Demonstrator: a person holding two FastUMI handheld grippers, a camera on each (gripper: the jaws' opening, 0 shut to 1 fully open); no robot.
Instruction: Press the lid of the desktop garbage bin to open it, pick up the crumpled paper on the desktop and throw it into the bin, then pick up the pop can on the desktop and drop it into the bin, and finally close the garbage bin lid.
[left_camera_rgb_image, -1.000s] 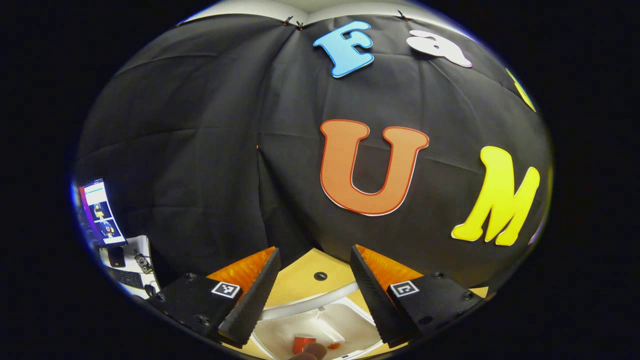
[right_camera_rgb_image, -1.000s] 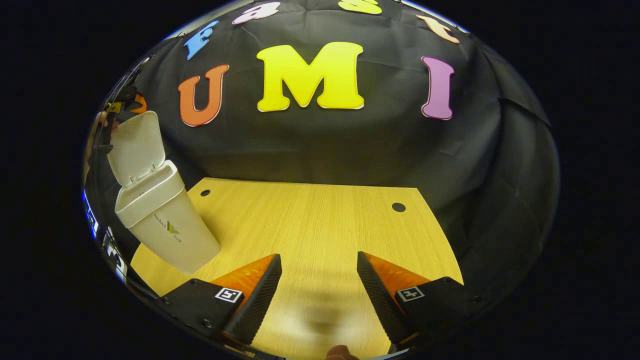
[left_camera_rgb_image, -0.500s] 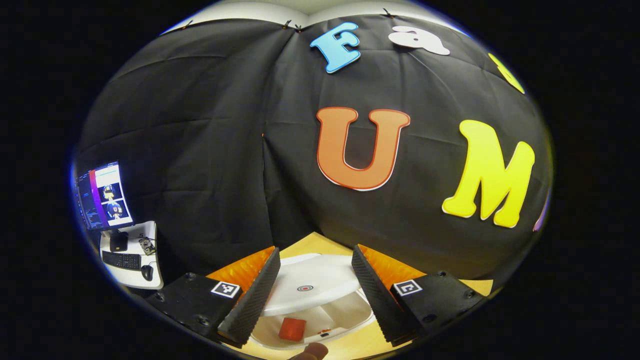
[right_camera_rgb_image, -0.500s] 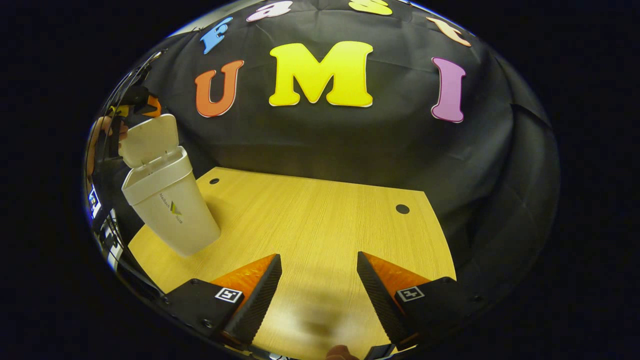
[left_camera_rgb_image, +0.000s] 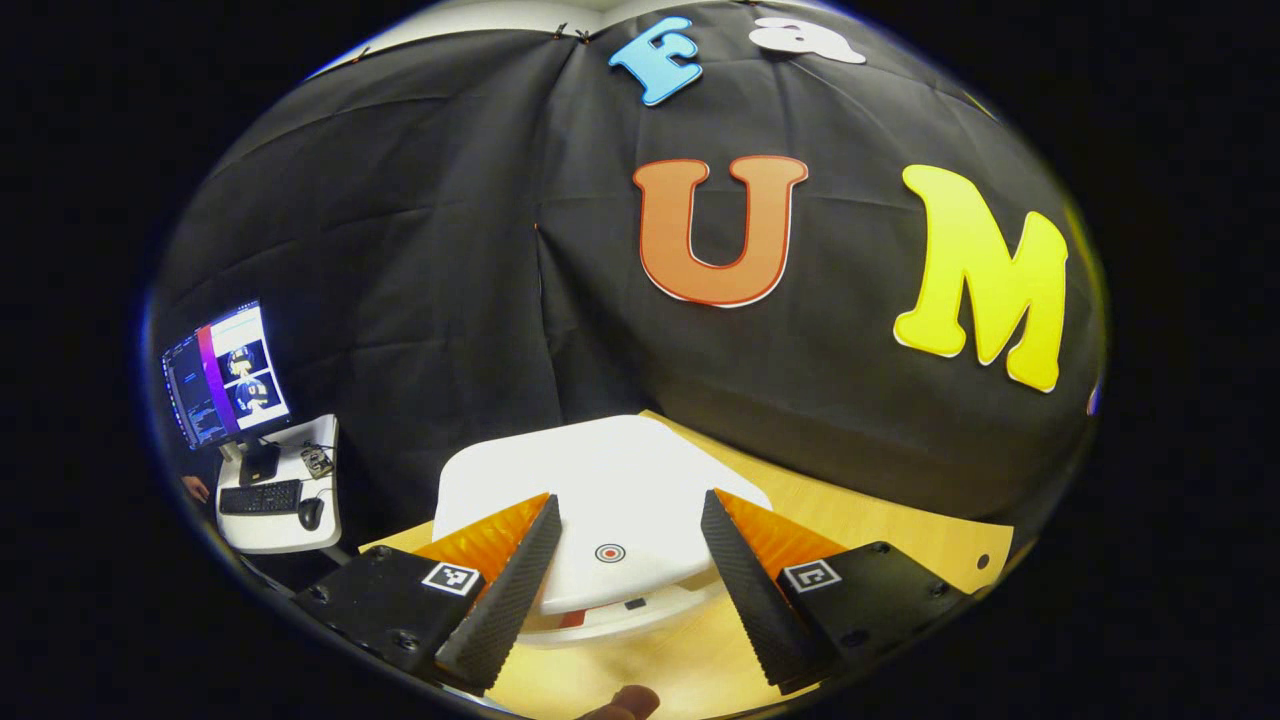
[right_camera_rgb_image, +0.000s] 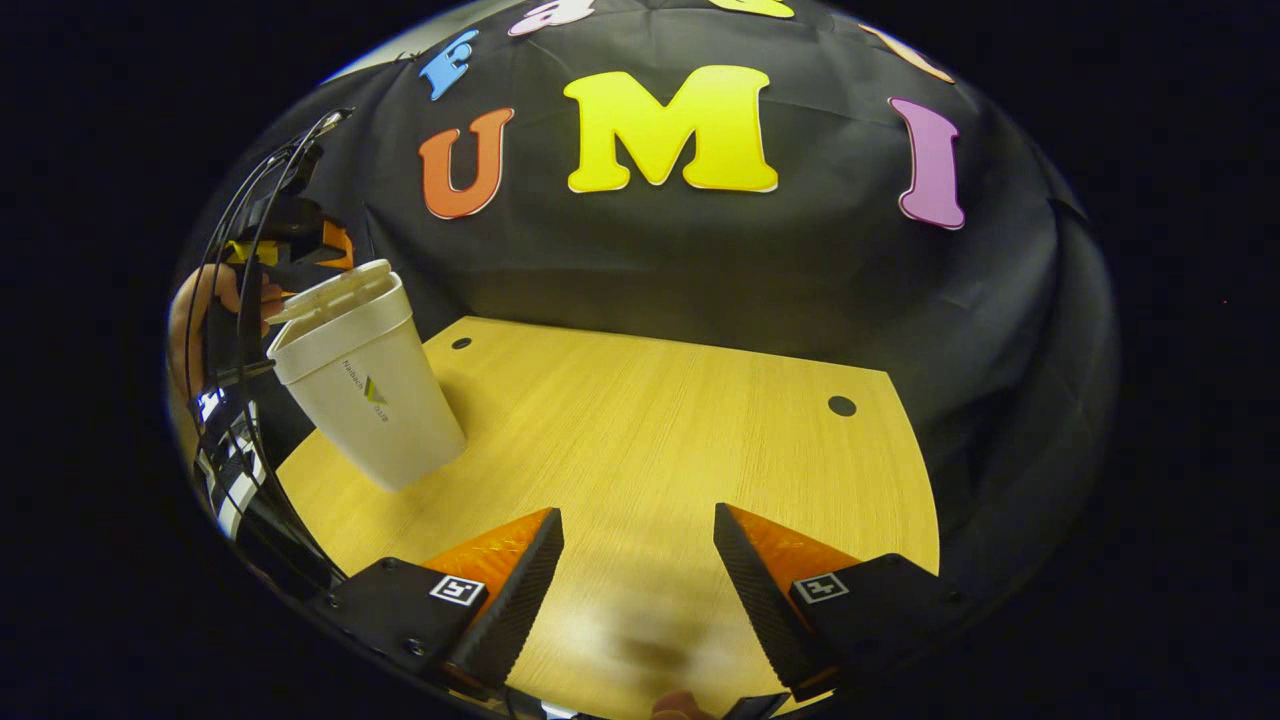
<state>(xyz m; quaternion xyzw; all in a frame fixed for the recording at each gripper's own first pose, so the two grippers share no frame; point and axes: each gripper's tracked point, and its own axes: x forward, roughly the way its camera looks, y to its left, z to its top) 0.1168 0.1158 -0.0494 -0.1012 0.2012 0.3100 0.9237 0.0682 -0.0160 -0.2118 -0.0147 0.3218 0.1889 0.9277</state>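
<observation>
Bin lid (left_camera_rgb_image: 600, 490): smooth white plastic, slight satin sheen. Garbage bin (right_camera_rgb_image: 375, 410) body: same matt off-white plastic, smooth walls. Worktop (right_camera_rgb_image: 650, 430): light wood-grain laminate, fine straight grain, soft glare near the front edge. Booth wall (left_camera_rgb_image: 400, 250): matt black cloth, creased and seamed. Left hand-held gripper (left_camera_rgb_image: 625, 570): fingers' (left_camera_rgb_image: 505, 590) inner faces ribbed, rough-looking, matt housing with screw heads.

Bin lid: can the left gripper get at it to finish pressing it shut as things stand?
Probably yes. The left gripper hangs open just over the nearly shut bin lid, with nothing between them.
</observation>
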